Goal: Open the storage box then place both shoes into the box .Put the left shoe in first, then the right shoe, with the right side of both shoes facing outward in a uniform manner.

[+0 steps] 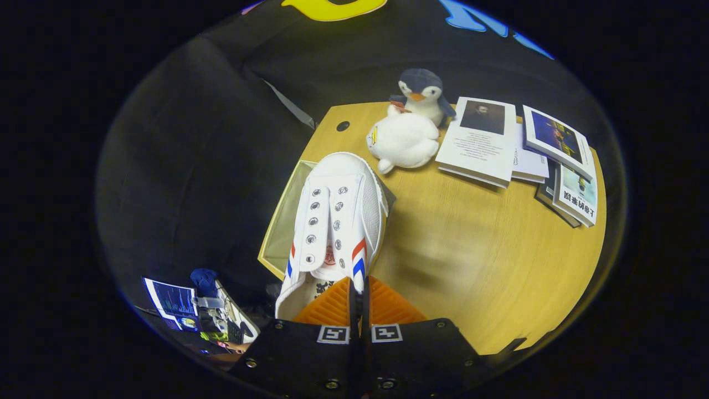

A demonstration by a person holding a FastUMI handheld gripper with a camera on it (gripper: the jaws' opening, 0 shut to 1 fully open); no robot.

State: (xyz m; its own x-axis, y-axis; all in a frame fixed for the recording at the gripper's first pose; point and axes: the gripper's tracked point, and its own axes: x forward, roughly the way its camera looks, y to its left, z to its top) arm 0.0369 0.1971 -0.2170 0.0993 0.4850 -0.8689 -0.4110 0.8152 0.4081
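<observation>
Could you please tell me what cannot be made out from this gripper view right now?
- Storage box: its inside and far wall are hidden by the white shoe held above it.
- Shoe's heel: covered by the gripper, whose fingers are closed on it.
- Second shoe: whereabouts cannot be told.
- Books: text too small.
- Table: a blurred patch.

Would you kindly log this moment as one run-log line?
gripper: shut on white sneaker heel wall | sneaker: lifted, toe over open storage box | stage: carrying
</observation>
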